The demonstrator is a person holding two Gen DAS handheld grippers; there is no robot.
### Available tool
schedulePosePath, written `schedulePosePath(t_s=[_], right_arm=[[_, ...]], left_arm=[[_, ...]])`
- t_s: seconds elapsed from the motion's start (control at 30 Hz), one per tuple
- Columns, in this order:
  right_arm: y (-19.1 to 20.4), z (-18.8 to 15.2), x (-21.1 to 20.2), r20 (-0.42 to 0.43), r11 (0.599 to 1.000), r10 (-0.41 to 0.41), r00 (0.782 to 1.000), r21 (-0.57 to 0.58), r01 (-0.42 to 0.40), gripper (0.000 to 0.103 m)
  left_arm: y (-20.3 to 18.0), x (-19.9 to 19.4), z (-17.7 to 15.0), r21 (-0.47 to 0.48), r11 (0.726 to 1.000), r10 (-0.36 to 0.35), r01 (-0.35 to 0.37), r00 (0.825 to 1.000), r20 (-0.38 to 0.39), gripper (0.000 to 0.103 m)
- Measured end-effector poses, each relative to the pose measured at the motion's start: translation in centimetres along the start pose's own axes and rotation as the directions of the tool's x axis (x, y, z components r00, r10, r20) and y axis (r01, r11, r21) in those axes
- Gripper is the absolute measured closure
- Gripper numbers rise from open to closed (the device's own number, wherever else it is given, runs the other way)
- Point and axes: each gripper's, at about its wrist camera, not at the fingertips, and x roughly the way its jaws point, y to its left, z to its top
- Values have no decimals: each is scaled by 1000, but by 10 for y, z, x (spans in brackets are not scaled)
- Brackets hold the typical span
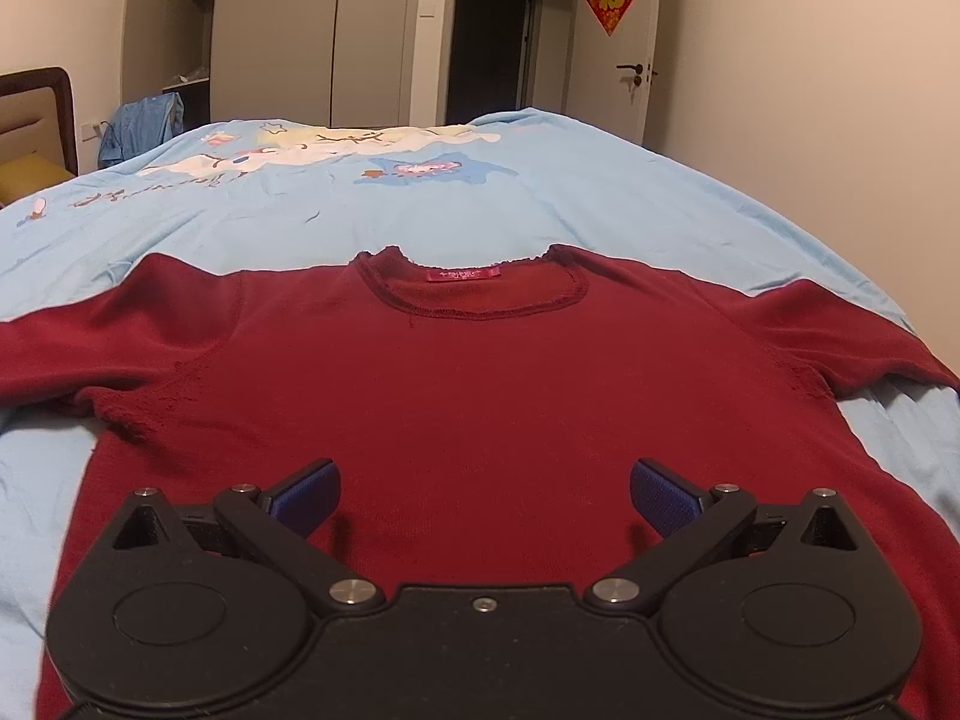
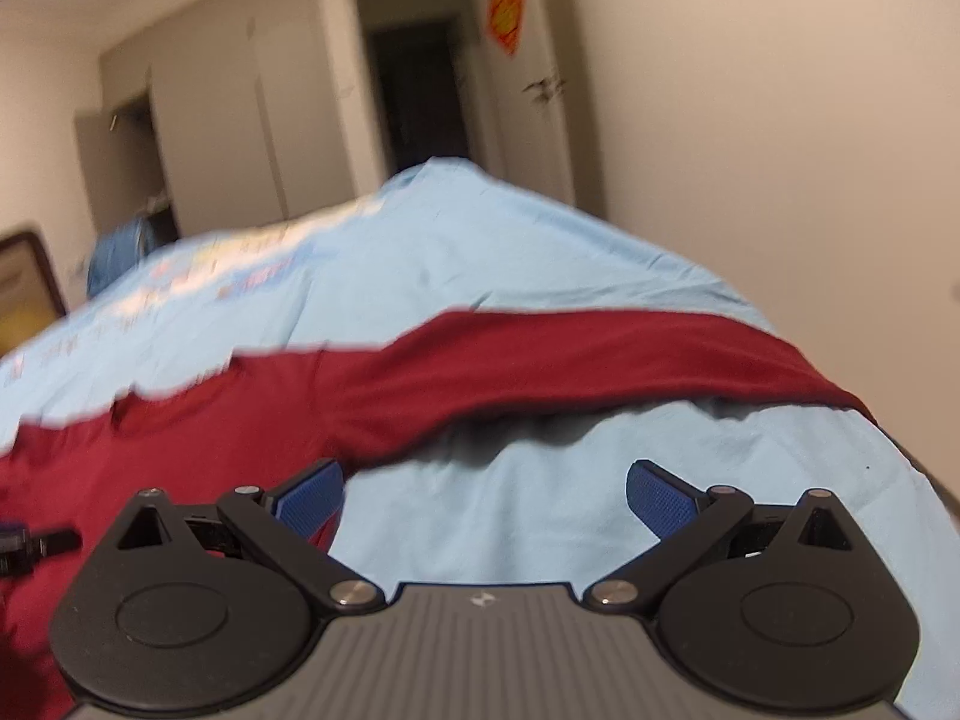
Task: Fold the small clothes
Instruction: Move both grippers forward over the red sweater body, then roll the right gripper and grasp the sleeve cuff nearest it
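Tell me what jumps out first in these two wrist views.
The dark red long-sleeved top spread flat, neckline away from the camera, on the light blue bedsheet. The open left hand-held gripper hovers over its lower body; the open right hand-held gripper sits beside the right sleeve.

Dim warm indoor light, no glare. Left wrist view sharp: red shirt (image 1: 480, 372) and bed sheet (image 1: 420, 204) crisp, soft shadows under the sleeves. Right wrist view motion-blurred; door decoration (image 2: 505, 15) and wardrobe (image 2: 210, 120) smeared. Heavy fisheye bending, dark vignette in the top corners of both.
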Motion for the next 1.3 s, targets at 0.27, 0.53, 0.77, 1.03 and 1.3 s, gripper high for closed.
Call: schedulePosePath(t_s=[0.27,0.53,0.77,1.03,1.3], right_arm=[[-80,22,28,106,974,-122,987,206,98,0],[-179,35,71,11,819,-135,991,563,105,0],[-233,18,96,30,653,-153,988,753,78,0],[-264,2,128,55,544,-230,972,835,81,16],[-281,-7,139,-37,480,-291,956,859,179,93]], left_arm=[[-1,10,-15,9,999,-52,52,998,23,1],[-3,14,-22,22,999,-41,40,999,28,0],[-2,15,-22,19,999,-45,45,999,21,0],[-3,17,-22,23,999,-42,42,999,21,0],[-3,17,-23,25,999,-41,41,999,22,0]])
